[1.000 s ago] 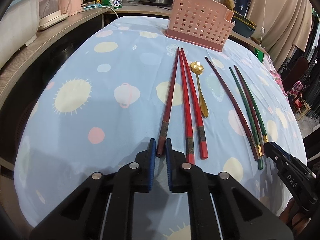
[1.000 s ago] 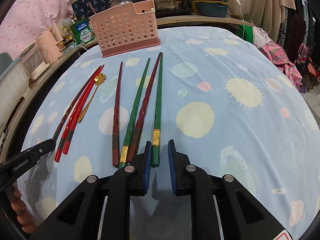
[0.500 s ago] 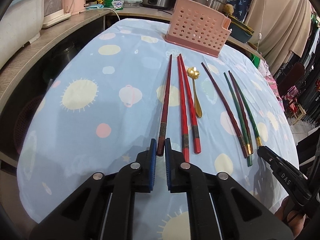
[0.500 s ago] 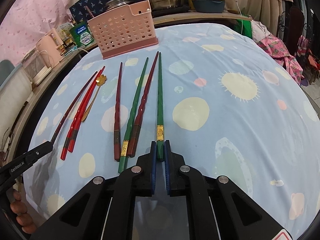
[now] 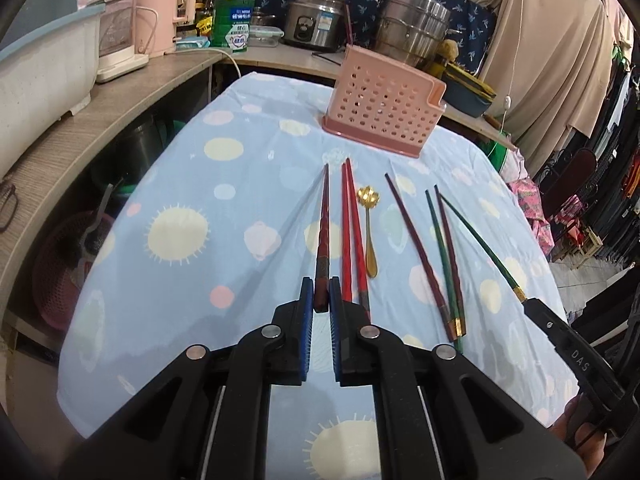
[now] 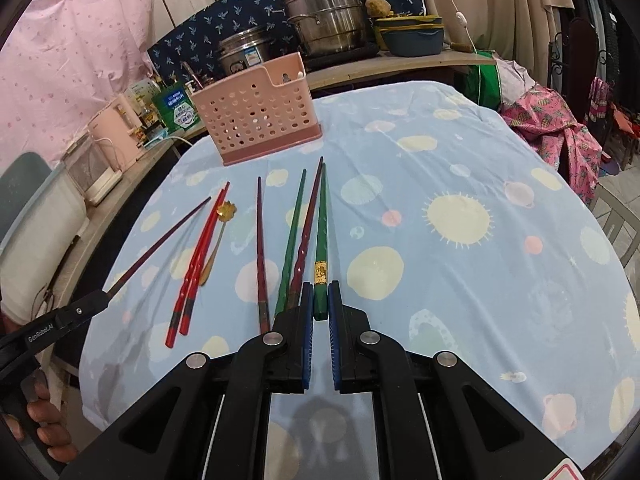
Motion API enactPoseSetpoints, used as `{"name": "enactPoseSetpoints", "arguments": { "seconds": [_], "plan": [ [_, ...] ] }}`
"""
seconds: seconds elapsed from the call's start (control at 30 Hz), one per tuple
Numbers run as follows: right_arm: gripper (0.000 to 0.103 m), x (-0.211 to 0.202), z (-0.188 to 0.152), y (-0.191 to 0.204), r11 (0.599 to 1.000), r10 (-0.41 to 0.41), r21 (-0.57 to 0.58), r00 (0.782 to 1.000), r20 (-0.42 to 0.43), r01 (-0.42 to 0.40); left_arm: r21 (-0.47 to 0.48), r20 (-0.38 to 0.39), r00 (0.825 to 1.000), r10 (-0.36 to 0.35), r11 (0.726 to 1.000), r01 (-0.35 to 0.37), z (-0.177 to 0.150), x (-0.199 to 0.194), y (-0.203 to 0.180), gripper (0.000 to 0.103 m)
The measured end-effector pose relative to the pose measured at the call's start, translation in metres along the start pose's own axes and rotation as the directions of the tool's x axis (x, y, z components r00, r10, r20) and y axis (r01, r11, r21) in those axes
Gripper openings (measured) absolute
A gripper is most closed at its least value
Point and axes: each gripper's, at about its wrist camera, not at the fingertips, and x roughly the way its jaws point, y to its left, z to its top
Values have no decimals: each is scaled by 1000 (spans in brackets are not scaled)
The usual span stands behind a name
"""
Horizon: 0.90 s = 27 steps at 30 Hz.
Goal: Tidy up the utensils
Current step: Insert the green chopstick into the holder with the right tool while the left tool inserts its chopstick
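While the pink holder (image 5: 384,118) at the table's far edge looks empty, we have barely begun: left gripper (image 5: 319,300) pinches a dark red chopstick (image 5: 322,236), right gripper (image 6: 320,300) a green chopstick (image 6: 321,240); five chopsticks and the gold spoon (image 5: 370,232) lie mid-cloth.

The pink utensil basket (image 5: 383,114) hides its own contents behind perforated walls. Lettering on the green carton (image 5: 233,26) is too small to read. A hand (image 6: 44,426) is cut off at the frame edge.
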Motion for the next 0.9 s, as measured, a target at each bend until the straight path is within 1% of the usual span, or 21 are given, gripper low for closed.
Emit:
{"name": "enactPoseSetpoints", "arguments": {
  "seconds": [0.17,0.37,0.63,0.8,0.9],
  "plan": [
    [7,-21,20,1,1000,24,13,998,54,-25,-4,35,999,-1,1000,2,15,-14,0,8],
    [7,-40,49,1,998,49,22,992,113,-51,-3,104,995,0,1000,0,40,-33,-2,7],
    [8,-65,91,4,999,49,3,974,223,-51,9,204,979,-3,1000,1,85,-58,-8,7],
    [8,-74,118,7,998,61,-7,961,270,-61,17,239,971,-16,1000,12,112,-63,-15,7],
    [8,-74,131,11,997,72,-19,957,283,-69,26,254,967,-21,1000,15,128,-64,-21,7]
  ]
}}
